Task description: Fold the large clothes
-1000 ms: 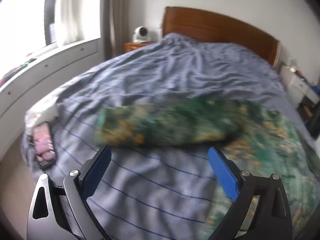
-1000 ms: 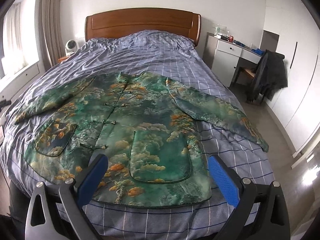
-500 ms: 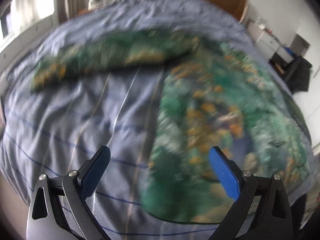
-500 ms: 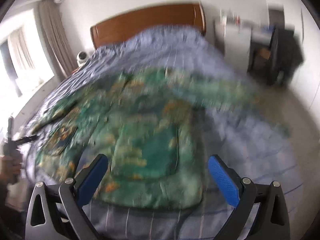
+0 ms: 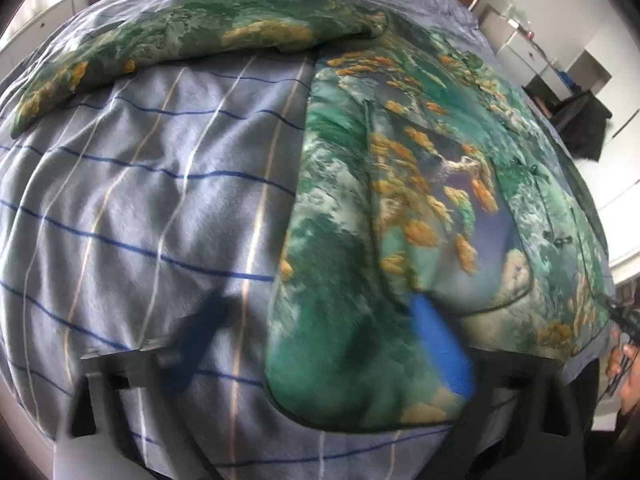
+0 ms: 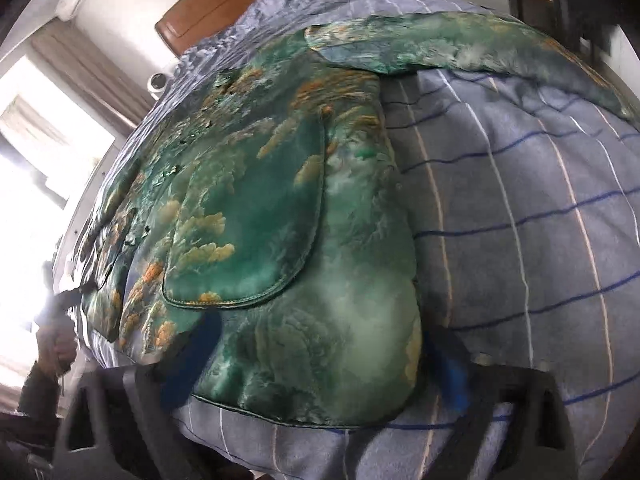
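Note:
A green jacket with orange and cream cloud print lies spread flat on the bed, front up, sleeves out to both sides; it shows in the left wrist view (image 5: 420, 184) and the right wrist view (image 6: 280, 208). My left gripper (image 5: 320, 348) is open, low over the jacket's bottom left hem corner, one blue finger (image 5: 440, 344) over the fabric. My right gripper (image 6: 320, 364) is open, its fingers straddling the bottom right hem corner. Both grippers are blurred.
The bed has a grey-blue checked cover (image 5: 140, 208) and a wooden headboard (image 6: 208, 12). A white desk and a dark chair (image 5: 580, 116) stand to the right of the bed. The window side (image 6: 36, 152) is bright. A hand (image 5: 624, 364) holds the other gripper.
Both grippers have dropped from a high view down to the jacket's bottom hem, left to the left corner, right to the right corner. The jacket has not moved.

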